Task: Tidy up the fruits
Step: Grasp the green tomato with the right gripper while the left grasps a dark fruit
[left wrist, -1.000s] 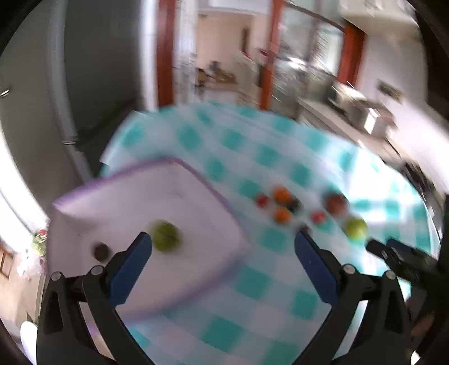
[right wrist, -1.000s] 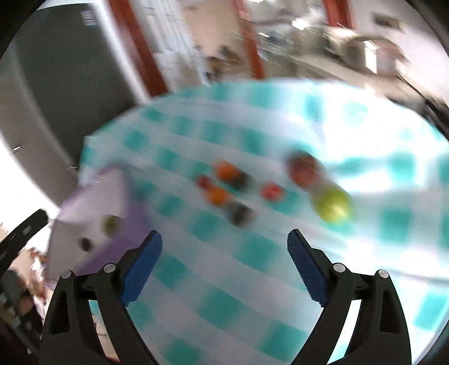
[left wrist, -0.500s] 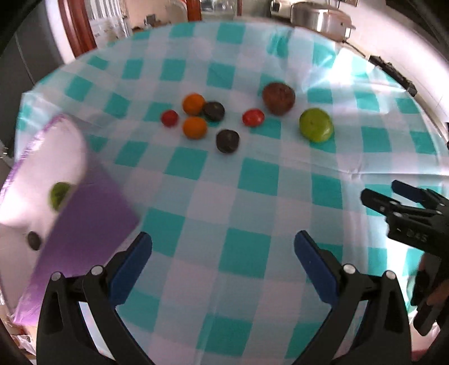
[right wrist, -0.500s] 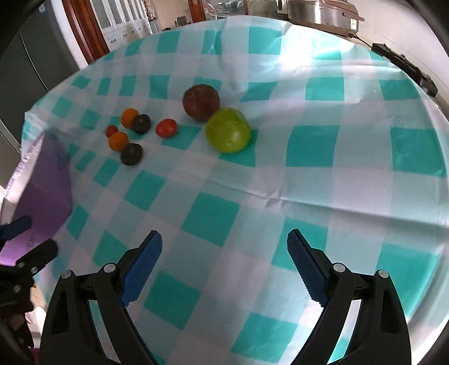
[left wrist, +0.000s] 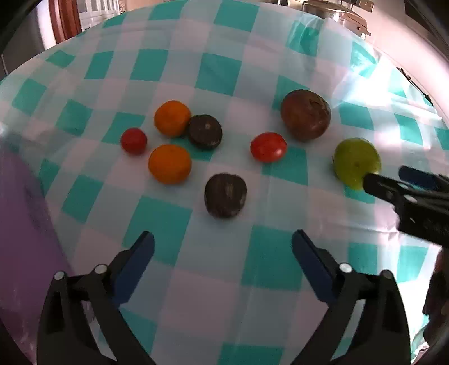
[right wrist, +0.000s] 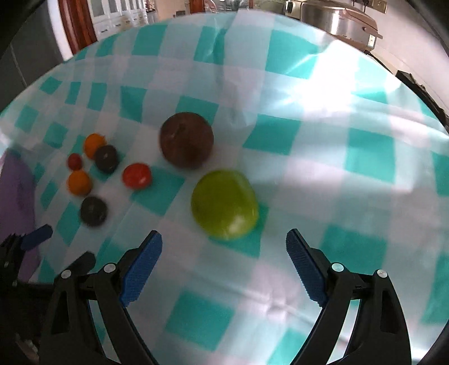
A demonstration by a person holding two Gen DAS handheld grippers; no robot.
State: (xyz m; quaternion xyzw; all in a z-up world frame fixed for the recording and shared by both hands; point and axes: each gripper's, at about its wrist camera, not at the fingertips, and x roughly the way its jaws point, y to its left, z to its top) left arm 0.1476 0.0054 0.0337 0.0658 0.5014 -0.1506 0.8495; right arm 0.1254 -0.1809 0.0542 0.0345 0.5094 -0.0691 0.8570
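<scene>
Several fruits lie on the teal checked tablecloth (left wrist: 157, 224): two oranges (left wrist: 169, 163), two small red tomatoes (left wrist: 268, 151), a big brown fruit (left wrist: 306, 114), a green fruit (right wrist: 224, 205) and two dark fruits. My left gripper (left wrist: 223, 241) hangs just short of the nearer dark fruit (left wrist: 225, 195); its jaws are closing with nothing between them. My right gripper (right wrist: 224, 238) is open, with the green fruit just ahead of its gap and no contact. In the left wrist view the right gripper's fingers (left wrist: 376, 182) overlap the green fruit (left wrist: 355, 161).
A purple tray (left wrist: 22, 210) fills the left edge, also visible in the right wrist view as the tray (right wrist: 16, 182). A metal pot (right wrist: 336, 19) stands beyond the table's far right edge. A dark cabinet and a wooden door frame lie behind.
Both grippers have come down and forward toward the fruits, which look much larger. The left view swung off the purple tray, which sits at the left edge. The left jaws narrowed slightly.
</scene>
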